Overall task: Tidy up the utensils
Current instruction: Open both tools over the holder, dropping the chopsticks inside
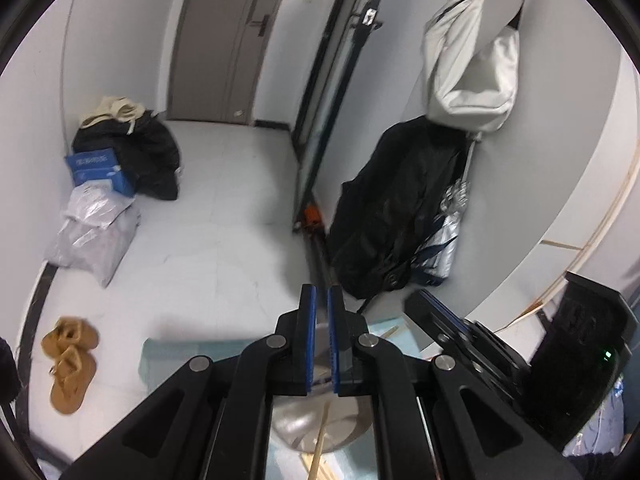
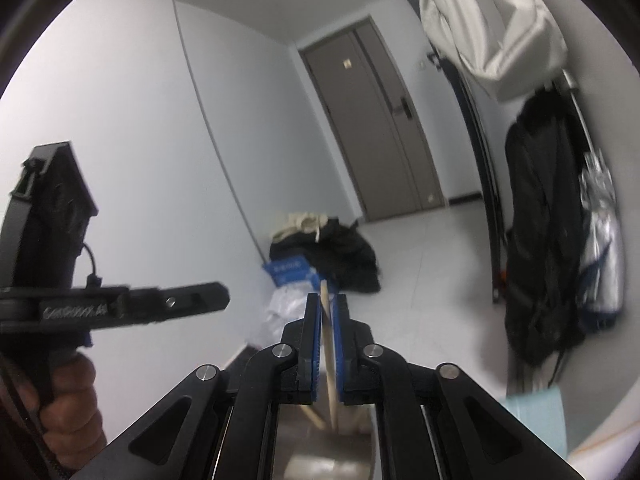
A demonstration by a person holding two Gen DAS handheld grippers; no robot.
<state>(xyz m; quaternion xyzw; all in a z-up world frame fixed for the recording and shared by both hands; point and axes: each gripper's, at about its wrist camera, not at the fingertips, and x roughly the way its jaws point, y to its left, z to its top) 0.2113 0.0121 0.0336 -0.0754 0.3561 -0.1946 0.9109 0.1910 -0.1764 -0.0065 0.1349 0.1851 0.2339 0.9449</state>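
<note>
My right gripper (image 2: pixel 327 312) is shut on a pale wooden chopstick (image 2: pixel 329 344) that stands nearly upright between the blue pads, its lower end over a shiny metal container (image 2: pixel 324 456). More wooden sticks (image 2: pixel 310 414) lean inside that container. My left gripper (image 1: pixel 321 300) has its blue pads nearly together with nothing visible between them. Below it sits the metal container (image 1: pixel 320 420) with a chopstick (image 1: pixel 321 436) in it, on a light blue surface (image 1: pixel 192 352). The right gripper (image 1: pixel 448 320) shows at the left wrist view's right; the left gripper (image 2: pixel 160 300) shows at the right wrist view's left.
A grey door (image 1: pixel 224 40), a pile of dark clothes and a blue box (image 1: pixel 100 168), plastic bags (image 1: pixel 92 232) and brown slippers (image 1: pixel 70 364) lie on the pale floor. A black coat (image 1: pixel 392 208) and white bag (image 1: pixel 468 68) hang at right.
</note>
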